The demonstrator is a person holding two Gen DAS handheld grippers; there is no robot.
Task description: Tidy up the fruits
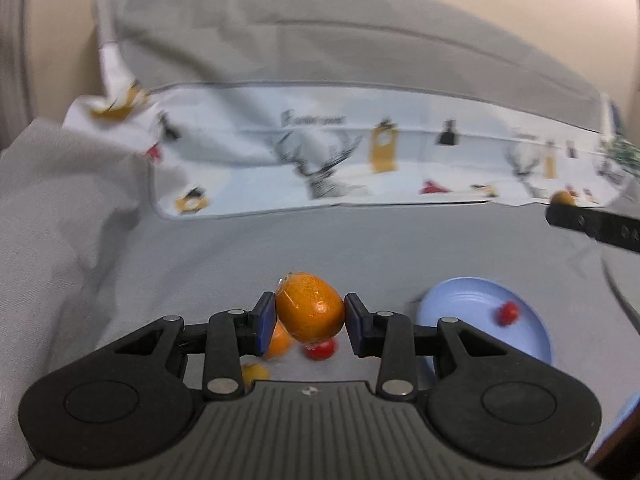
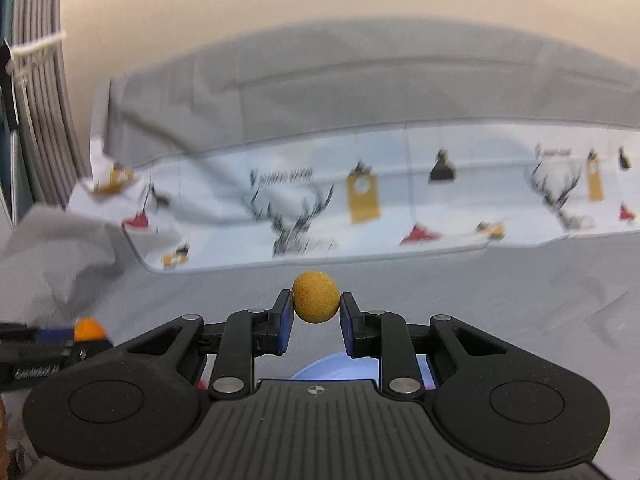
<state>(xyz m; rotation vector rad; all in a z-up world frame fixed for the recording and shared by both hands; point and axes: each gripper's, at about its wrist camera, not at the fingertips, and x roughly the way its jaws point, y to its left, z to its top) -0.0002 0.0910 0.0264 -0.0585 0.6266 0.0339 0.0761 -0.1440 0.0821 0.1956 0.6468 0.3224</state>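
My left gripper [image 1: 310,322] is shut on a plastic-wrapped orange fruit [image 1: 310,306], held above the grey cloth. Below it lie another orange fruit [image 1: 278,344], a red cherry tomato [image 1: 321,349] and a small yellow fruit [image 1: 255,373]. A light blue plate [image 1: 472,300] to the right holds one red tomato [image 1: 508,313]. My right gripper [image 2: 316,318] is shut on a small round yellow-brown fruit [image 2: 315,297], raised over the blue plate [image 2: 336,366]. In the left wrist view the right gripper's finger [image 1: 592,226] with its fruit [image 1: 563,198] shows at the far right.
A grey cloth [image 1: 360,240] covers the surface. A white cloth printed with deer and tags [image 1: 320,160] lies folded along the back, against a grey cushion [image 1: 320,40]. The left gripper with its orange fruit [image 2: 88,328] shows at the left edge of the right wrist view.
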